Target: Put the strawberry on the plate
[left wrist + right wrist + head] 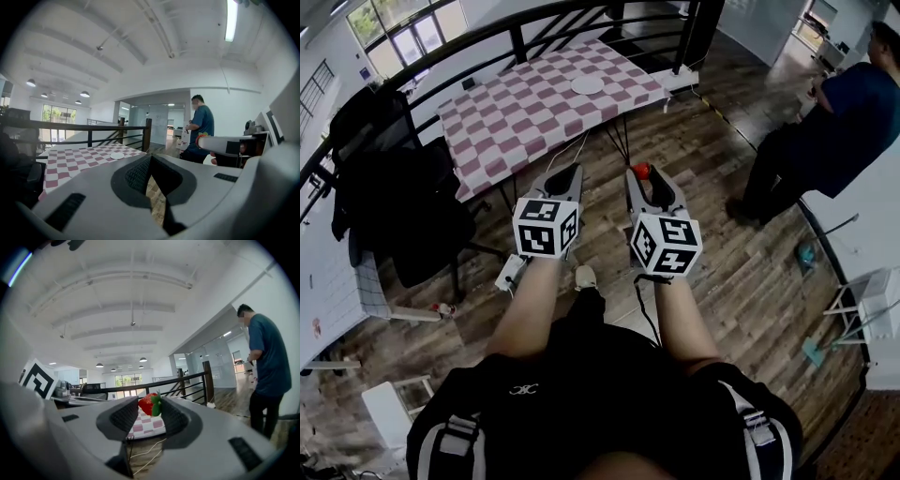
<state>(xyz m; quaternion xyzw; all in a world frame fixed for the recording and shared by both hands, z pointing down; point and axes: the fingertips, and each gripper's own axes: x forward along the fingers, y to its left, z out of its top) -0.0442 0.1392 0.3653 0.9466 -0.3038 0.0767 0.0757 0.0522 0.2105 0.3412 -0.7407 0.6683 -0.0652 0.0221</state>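
Note:
A red strawberry (641,170) with green leaves (156,405) is pinched between the tips of my right gripper (642,175), which is shut on it and held in the air over the wooden floor. The white plate (587,85) lies at the far middle of the pink-and-white checkered table (516,112), well ahead of both grippers. My left gripper (569,172) is level with the right one, its jaws shut with nothing between them (151,158). In the left gripper view the plate (117,155) shows on the table ahead and to the left.
A person in a blue shirt (848,117) stands at the right by white desks (872,225). A black chair draped with dark clothing (389,192) stands left of the table. A black railing (487,36) runs behind it. White cables (574,155) trail on the floor.

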